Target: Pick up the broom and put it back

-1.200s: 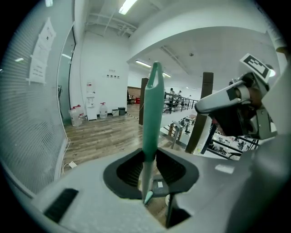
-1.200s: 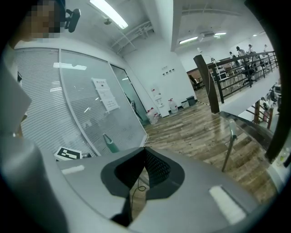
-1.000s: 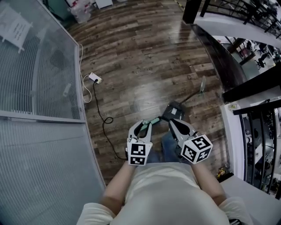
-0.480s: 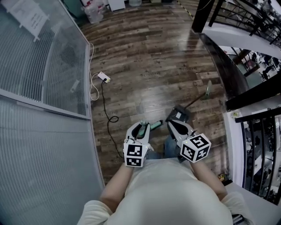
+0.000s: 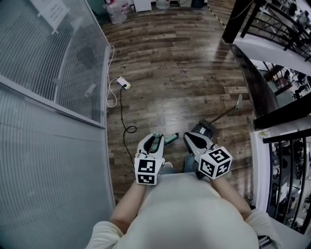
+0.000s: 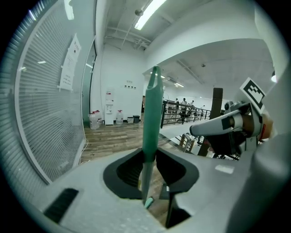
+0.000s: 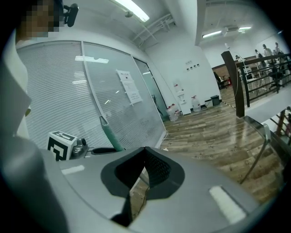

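Since a second ago the floor has slid right in my head view: the power strip (image 5: 123,82) and its black cable (image 5: 127,127) sit nearer centre, and the glass partition (image 5: 53,87) fills more of the left. Both grippers hold about the same spot in front of the torso.

Writing: a paper notice (image 6: 70,63) is taped to the partition, print too small to read. Black-and-white square markers show on each marker cube (image 5: 147,171). No brand legible anywhere.

Room: dark glossy wood-plank floor (image 5: 175,58), blinds behind the glass, water bottles (image 5: 116,9) by the far white wall, black railing (image 5: 277,19) along the right.

Left gripper (image 6: 149,159): jaws clamped on the broom (image 6: 152,113) where its green grip meets the grey shaft. The green end stands up past the jaws and the shaft runs down below them.

Right gripper (image 7: 144,154): jaws drawn together; I make out nothing held between them. Just ahead of it on the floor is a dark flat object (image 5: 204,129) with a thin rod (image 5: 224,113) angling away to the right. I cannot tell whether the two touch.

Forearms come out side by side at waist height, with both tools pointing forward and slightly down.
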{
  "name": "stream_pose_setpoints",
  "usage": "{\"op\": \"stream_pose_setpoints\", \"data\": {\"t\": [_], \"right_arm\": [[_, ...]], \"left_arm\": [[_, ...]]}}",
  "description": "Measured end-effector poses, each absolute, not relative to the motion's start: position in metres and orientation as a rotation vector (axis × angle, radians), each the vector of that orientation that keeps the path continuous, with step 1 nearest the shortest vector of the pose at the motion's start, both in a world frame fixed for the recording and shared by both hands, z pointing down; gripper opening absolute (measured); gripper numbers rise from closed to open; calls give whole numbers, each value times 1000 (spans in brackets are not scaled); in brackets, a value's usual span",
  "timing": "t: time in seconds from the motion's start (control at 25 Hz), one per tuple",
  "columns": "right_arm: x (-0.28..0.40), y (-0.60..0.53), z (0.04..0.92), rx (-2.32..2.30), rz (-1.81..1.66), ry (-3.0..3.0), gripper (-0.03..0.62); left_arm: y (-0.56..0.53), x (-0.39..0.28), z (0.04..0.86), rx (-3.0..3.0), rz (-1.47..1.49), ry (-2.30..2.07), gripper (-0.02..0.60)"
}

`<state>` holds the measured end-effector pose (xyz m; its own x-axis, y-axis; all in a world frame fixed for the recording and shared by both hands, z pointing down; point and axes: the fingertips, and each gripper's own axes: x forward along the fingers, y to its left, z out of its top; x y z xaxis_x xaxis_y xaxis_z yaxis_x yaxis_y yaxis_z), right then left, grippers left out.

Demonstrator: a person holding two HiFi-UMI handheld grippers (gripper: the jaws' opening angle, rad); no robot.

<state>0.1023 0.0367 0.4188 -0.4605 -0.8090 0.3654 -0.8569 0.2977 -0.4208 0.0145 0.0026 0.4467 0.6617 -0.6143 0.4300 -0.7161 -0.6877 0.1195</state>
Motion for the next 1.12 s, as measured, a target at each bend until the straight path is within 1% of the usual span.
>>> {"op": "stream_pose_setpoints", "data": {"t": [0.64, 1.12], "right_arm": [[42, 15, 419, 1483, 856, -2510, 6], [-11, 0, 424, 1240, 849, -2595, 6]], "left_arm": [[-4, -62, 436, 2548, 397, -1207, 98], [2, -139, 440, 2383, 306, -1486, 98]]}}
